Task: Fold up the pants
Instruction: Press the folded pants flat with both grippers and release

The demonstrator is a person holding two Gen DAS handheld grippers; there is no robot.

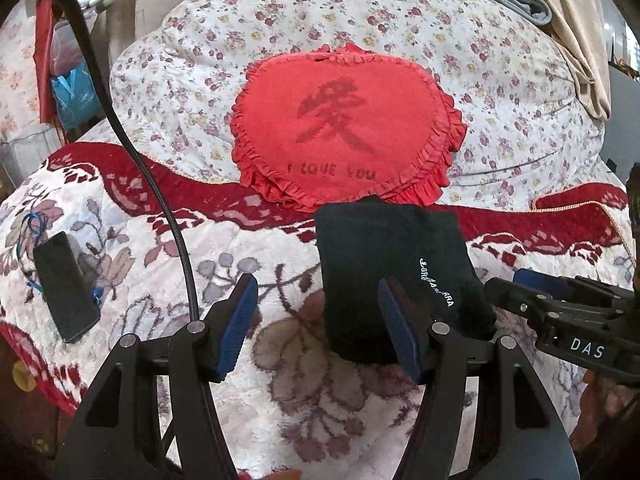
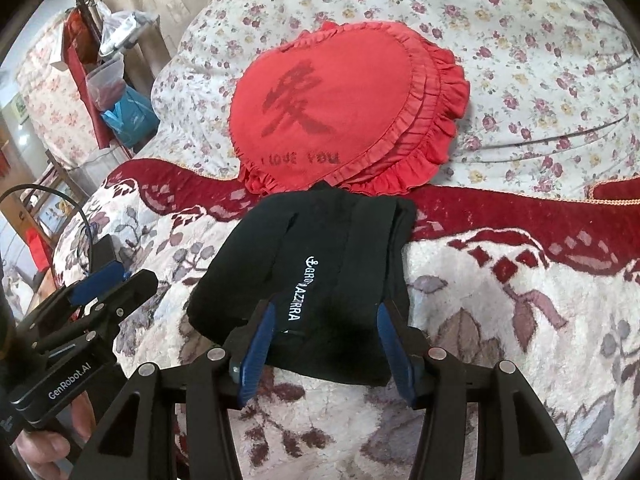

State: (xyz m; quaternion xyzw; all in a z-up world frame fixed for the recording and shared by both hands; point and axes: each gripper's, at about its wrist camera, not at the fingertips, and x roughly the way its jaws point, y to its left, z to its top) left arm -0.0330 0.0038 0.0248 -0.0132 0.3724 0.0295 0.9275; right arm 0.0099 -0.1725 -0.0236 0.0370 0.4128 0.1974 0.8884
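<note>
Judging from the compact bundle, the black knit pants with white lettering (image 2: 320, 280) are nearly folded, lying on the floral cream-and-red blanket (image 2: 500, 300) just before the red heart-shaped frilled cushion (image 2: 340, 120). Finishing well calls for squaring the edges without dragging layers apart. The right gripper (image 2: 324, 344) stands wide open astride the near edge, gripping nothing; the left gripper (image 1: 316, 320) is likewise open and empty. No containers of note show clearly.

black pants (image 2: 320, 280) lie folded into a compact rectangle (white lettering on top), flat on the blanket.
</note>
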